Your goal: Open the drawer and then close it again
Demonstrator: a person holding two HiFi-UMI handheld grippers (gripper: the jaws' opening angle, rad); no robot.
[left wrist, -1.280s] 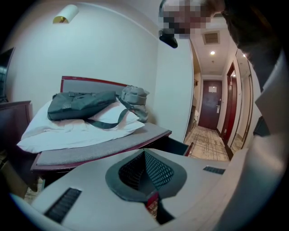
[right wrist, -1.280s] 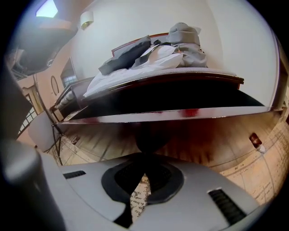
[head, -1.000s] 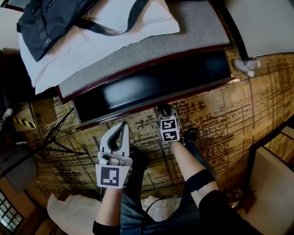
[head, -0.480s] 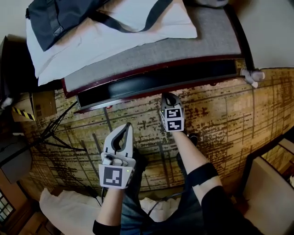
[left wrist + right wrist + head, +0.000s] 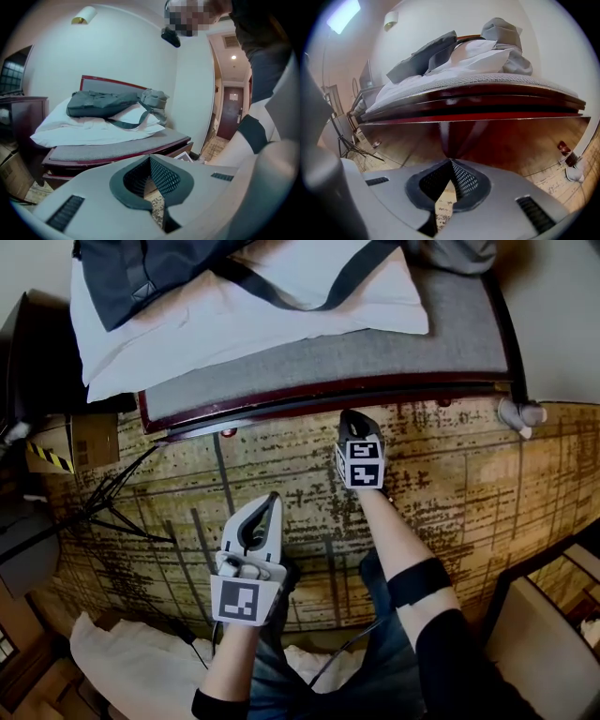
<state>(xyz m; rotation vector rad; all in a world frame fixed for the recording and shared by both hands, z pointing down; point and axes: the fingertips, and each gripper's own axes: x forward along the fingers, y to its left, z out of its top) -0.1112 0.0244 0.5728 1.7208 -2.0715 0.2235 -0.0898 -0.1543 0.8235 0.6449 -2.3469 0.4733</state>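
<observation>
The right gripper (image 5: pixel 350 416), closed and empty, is placed tip-first at the front of the pushed-in bed drawer (image 5: pixel 511 140); the left gripper (image 5: pixel 271 499), likewise closed empty, is held well back.

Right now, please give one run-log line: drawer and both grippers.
dark red wooden under-bed drawer: closed | right gripper: shut, empty, tips at drawer front | left gripper: shut, empty, away from drawer
</observation>
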